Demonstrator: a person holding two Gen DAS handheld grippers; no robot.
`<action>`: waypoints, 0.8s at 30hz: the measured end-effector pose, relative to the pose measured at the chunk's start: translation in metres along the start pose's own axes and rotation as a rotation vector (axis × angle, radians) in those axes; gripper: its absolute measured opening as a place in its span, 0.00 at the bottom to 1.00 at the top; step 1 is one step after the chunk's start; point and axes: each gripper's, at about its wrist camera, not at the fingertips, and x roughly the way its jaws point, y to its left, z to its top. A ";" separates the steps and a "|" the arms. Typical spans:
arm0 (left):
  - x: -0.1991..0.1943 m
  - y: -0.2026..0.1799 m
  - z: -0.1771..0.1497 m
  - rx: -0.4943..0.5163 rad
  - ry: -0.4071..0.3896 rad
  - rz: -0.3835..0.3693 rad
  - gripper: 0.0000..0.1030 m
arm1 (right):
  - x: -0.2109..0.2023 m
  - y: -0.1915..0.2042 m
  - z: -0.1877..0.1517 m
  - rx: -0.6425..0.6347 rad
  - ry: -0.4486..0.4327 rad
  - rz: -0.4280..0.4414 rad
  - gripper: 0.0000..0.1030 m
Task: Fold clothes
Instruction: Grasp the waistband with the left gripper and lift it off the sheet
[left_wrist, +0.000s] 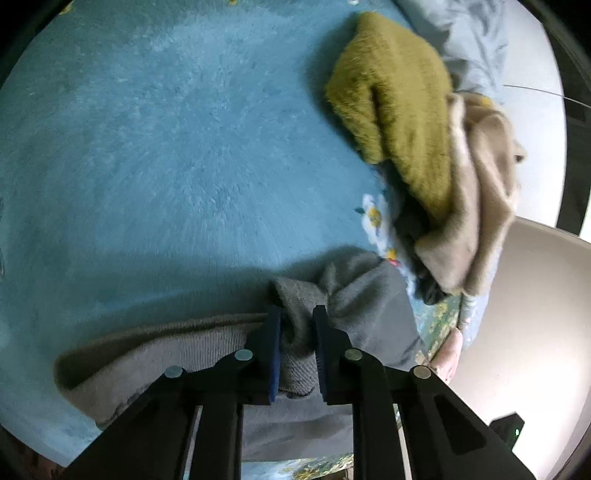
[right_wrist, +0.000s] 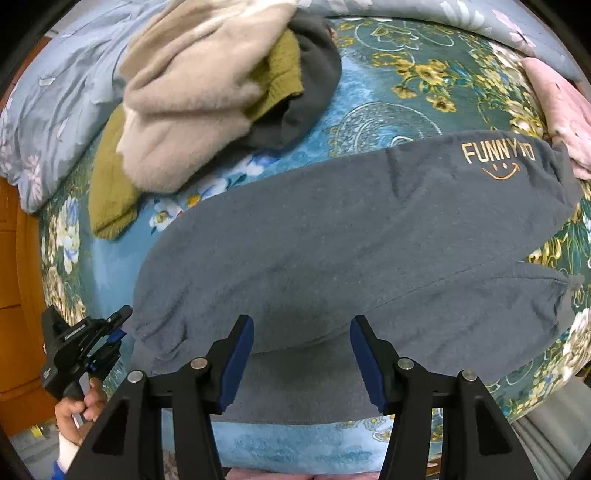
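left gripper (left_wrist: 297, 332) fingers pinching cuff end of grey sweatpants (right_wrist: 351, 236). right gripper (right_wrist: 301, 358) fingers spread, hovering over pants mid-leg. long axis runs crosswise to right fingers, waist far right.

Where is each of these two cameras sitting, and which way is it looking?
Left wrist view: on the left hand-held gripper, looking down along its fingers, shut on the grey sweatpants; no hand shows.
Right wrist view: on the right hand-held gripper, open, looking straight down at the sweatpants; the person's left hand shows.
Both share the sweatpants, the clothes pile and the blue floral bedspread.
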 end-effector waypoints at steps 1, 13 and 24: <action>-0.003 0.000 -0.002 0.013 -0.014 -0.015 0.15 | 0.000 0.001 0.000 0.001 0.002 -0.001 0.56; -0.019 0.014 0.014 0.090 -0.111 -0.041 0.15 | -0.005 -0.004 0.007 0.042 0.019 -0.022 0.56; -0.020 -0.016 0.034 0.159 -0.165 -0.166 0.15 | -0.004 -0.009 0.011 0.078 0.040 -0.020 0.56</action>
